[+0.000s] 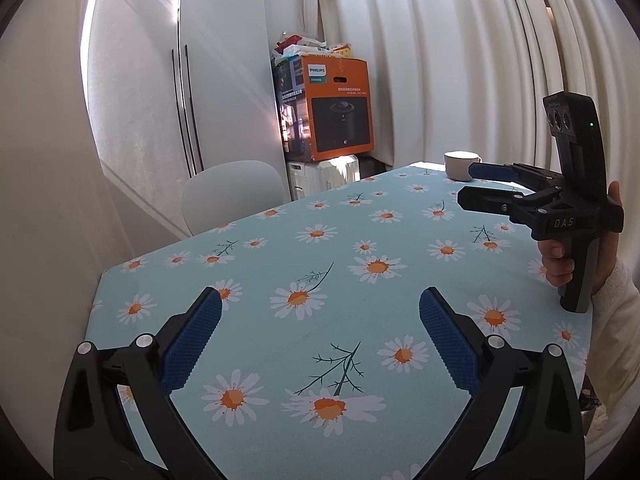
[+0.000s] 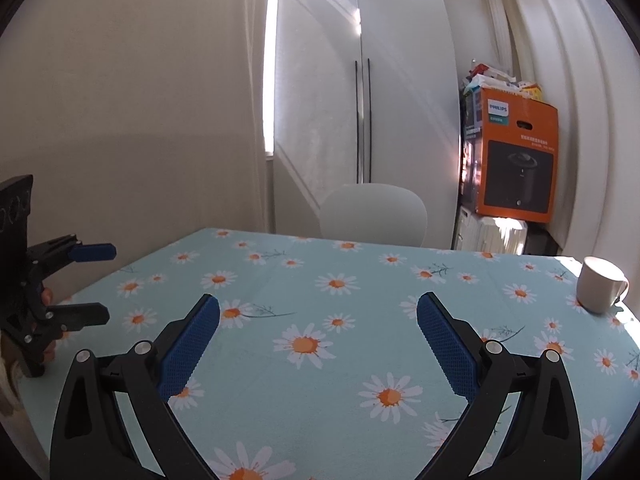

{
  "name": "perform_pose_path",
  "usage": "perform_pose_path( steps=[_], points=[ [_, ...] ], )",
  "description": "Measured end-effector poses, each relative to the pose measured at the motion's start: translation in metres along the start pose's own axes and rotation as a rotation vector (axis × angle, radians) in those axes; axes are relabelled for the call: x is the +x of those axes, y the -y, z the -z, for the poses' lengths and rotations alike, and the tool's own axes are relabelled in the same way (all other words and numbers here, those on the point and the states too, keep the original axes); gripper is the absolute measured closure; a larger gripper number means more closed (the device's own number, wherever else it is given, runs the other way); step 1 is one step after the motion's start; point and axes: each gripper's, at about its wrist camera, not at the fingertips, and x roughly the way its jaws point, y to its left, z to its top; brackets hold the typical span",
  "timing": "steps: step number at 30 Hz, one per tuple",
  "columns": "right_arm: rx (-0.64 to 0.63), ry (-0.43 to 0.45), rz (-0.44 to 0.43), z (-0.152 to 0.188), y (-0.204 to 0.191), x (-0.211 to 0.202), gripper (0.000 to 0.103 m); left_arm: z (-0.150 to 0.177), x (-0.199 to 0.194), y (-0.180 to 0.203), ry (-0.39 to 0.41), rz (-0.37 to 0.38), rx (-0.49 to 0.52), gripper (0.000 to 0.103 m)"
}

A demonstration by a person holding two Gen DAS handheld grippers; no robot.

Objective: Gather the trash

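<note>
Both our grippers, left (image 1: pixel 320 308) and right (image 2: pixel 318 316), spread wide, grasping nothing, mug (image 2: pixel 600 289) far right, its contents hidden.

Black hand-held gripper (image 1: pixel 320 300), blue pads (image 1: pixel 192 344), cream sleeve (image 1: pixel 616 320)

Left gripper (image 1: pixel 320 312) and right gripper (image 2: pixel 318 320): jaws spread wide.
</note>
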Motion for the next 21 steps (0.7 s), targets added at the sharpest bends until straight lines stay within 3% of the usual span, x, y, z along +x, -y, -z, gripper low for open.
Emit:
perform_pose_path(
  steps=[21],
  points=[
    [0.000,0.000,-0.001,-0.0007,0.0013,-0.0002,0.008,-0.0015,0.0071,-0.0044,-0.030,0.004,-0.009,0.006]
  ],
)
